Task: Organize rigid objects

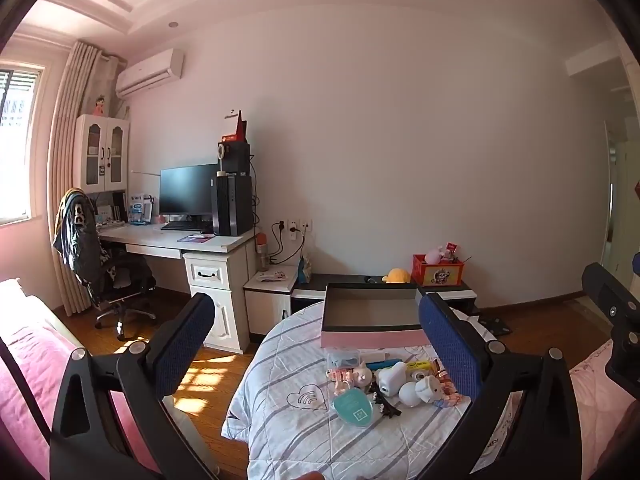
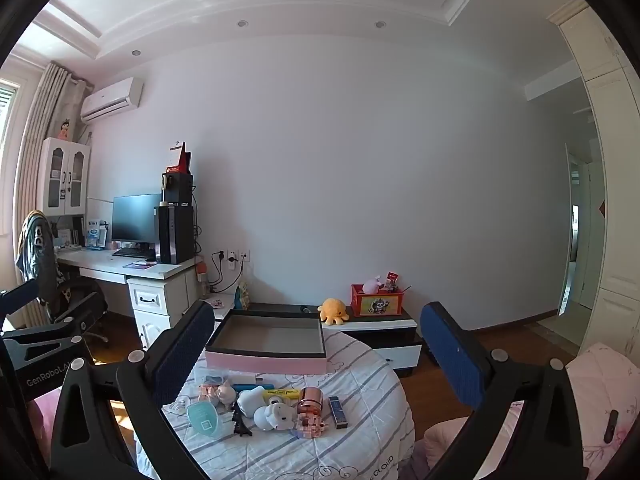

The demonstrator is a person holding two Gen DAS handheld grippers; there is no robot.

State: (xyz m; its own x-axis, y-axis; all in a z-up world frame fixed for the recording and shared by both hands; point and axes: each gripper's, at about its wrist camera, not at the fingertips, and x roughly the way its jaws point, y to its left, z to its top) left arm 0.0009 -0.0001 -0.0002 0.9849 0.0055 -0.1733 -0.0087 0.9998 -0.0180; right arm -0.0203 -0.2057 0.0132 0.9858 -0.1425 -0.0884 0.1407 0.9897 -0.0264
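A pink box (image 1: pixel 374 338) (image 2: pixel 266 361) with a black rim and an empty grey inside stands on the round table (image 1: pixel 288 432) (image 2: pixel 360 446) under a striped cloth. In front of the box lies a heap of small items: a teal oval case (image 1: pixel 354 407) (image 2: pixel 205 419), white figurines (image 1: pixel 416 390) (image 2: pixel 272 411), a yellow marker (image 2: pixel 282 393), a rose-gold cylinder (image 2: pixel 310 399), a dark blue tube (image 2: pixel 338 411) and a black miniature tower (image 2: pixel 240 420). My left gripper (image 1: pixel 316 344) is open above the heap. My right gripper (image 2: pixel 318 354) is open too, with nothing between its fingers.
A white desk (image 1: pixel 176 240) with monitor, computer tower and a draped chair (image 1: pixel 92 256) stands at the left. A low cabinet (image 2: pixel 380 326) behind the table carries a yellow plush (image 2: pixel 333 311) and a red box (image 2: pixel 376 300). Pink bedding (image 1: pixel 36 376) lies on both sides.
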